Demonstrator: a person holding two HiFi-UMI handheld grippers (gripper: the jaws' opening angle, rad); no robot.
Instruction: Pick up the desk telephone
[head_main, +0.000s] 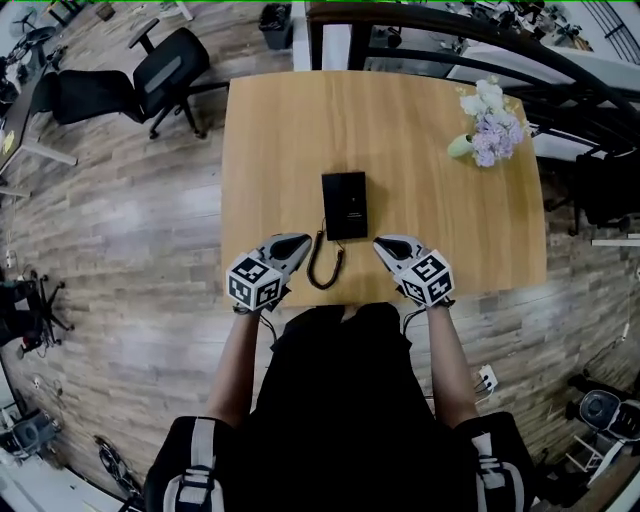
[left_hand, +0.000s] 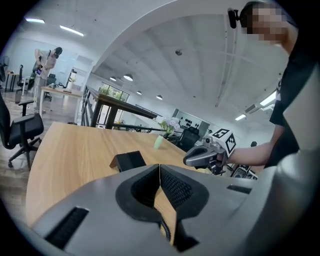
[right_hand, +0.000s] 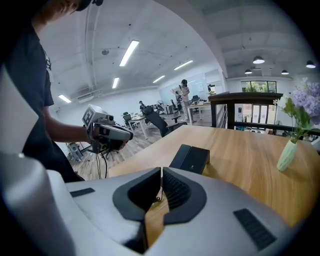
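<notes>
The left gripper hangs over the near edge of the wooden table, its jaws pressed together with nothing between them. The forearm behind it reaches forward from the person's body, and the gripper tilts down and angles inward to the right. The left marker cube bears black-and-white square patterns only, no words.

The black desk telephone lies flat on the table just beyond the two gripper tips and between them, touched by neither. A small pale mark on its top is too small to read. Its coiled cord loops on the wood between the tips, nearer the left one.

The right gripper mirrors the left: jaws closed on nothing, tilted down, angled inward to the left, forearm stretched forward. The right marker cube shows the same kind of square patterns.

Well beyond the right gripper and off to its right, a pale green vase holds white and lilac flowers.
</notes>
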